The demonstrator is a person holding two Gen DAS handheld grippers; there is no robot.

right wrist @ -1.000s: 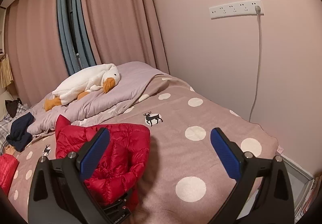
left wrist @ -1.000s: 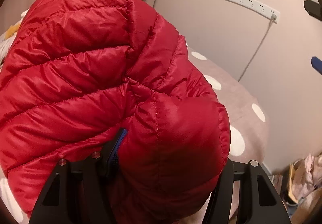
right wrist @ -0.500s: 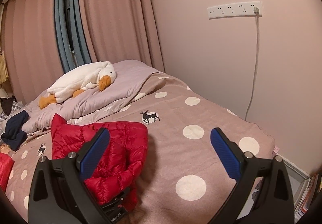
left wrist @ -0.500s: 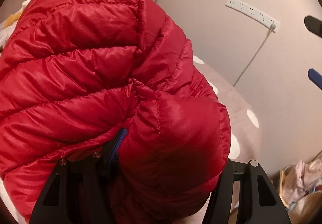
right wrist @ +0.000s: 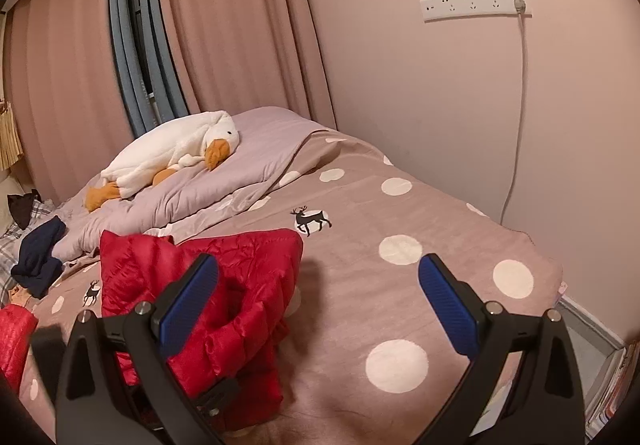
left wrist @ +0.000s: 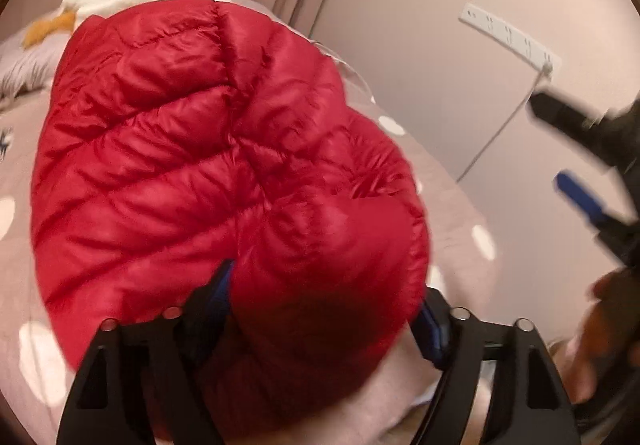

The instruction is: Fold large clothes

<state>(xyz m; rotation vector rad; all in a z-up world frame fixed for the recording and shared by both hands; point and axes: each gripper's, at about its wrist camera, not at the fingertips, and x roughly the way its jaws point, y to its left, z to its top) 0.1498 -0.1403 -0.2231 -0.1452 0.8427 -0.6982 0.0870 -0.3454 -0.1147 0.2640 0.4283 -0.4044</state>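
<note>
The left tongs (left wrist: 324, 309) are opening with a puffy fold of the red down jacket (left wrist: 224, 173) bulging between their pads, above the polka-dot bed (right wrist: 400, 205). The right tongs (right wrist: 316, 297) hang wide and empty, beside the jacket.

no readable text, labels or numbers
</note>
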